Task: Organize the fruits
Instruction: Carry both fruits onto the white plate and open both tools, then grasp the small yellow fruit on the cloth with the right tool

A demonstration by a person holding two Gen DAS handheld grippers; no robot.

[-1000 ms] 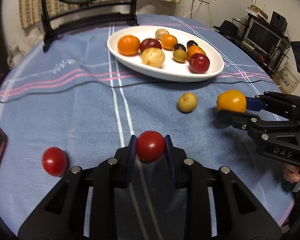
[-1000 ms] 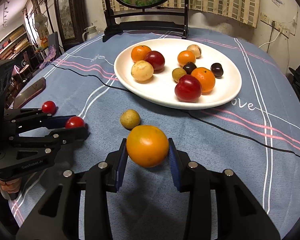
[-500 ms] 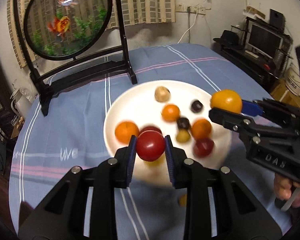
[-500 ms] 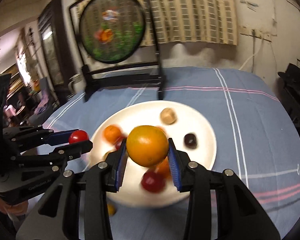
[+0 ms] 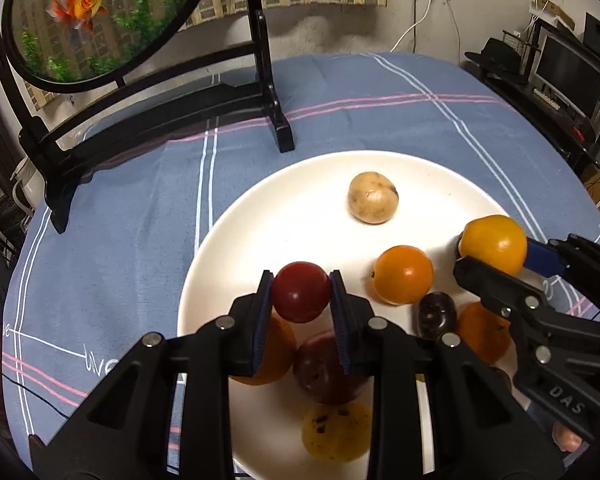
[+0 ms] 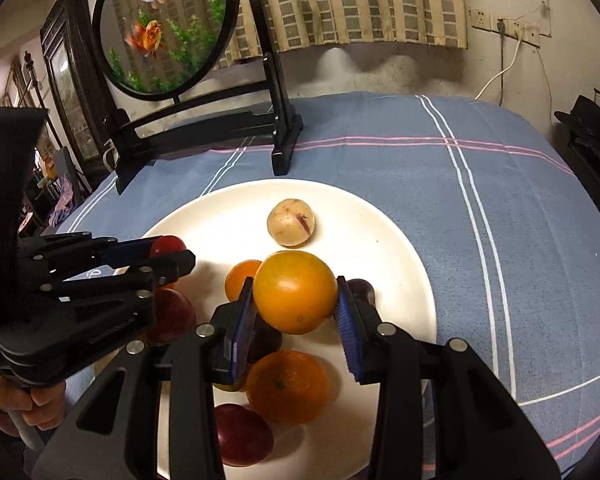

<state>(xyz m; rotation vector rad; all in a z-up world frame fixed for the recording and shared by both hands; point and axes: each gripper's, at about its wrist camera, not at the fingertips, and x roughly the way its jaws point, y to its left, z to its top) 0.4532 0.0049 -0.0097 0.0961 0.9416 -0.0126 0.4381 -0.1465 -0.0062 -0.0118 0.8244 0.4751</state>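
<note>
Near: L gripper (image 5: 301, 292) clamped on small round red tomato (image 5: 300, 291); R gripper (image 6: 296, 294) clamped on round yellow-orange fruit (image 6: 295, 291). Both held over wide white ceramic plate (image 5: 228, 240) w/ oranges, dark plums. Mid-plate: pale tan round fruit (image 5: 373, 203). Far: blue striped tablecloth (image 5: 120, 220), black-framed goldfish screen (image 5: 100, 16).

A small glossy red tomato (image 5: 300, 291) and a round yellow-orange fruit (image 6: 295, 291) are each held clamped above the wide white ceramic plate (image 5: 300, 192), where a pale speckled round fruit (image 5: 373, 203), oranges and dark plums lie.
</note>
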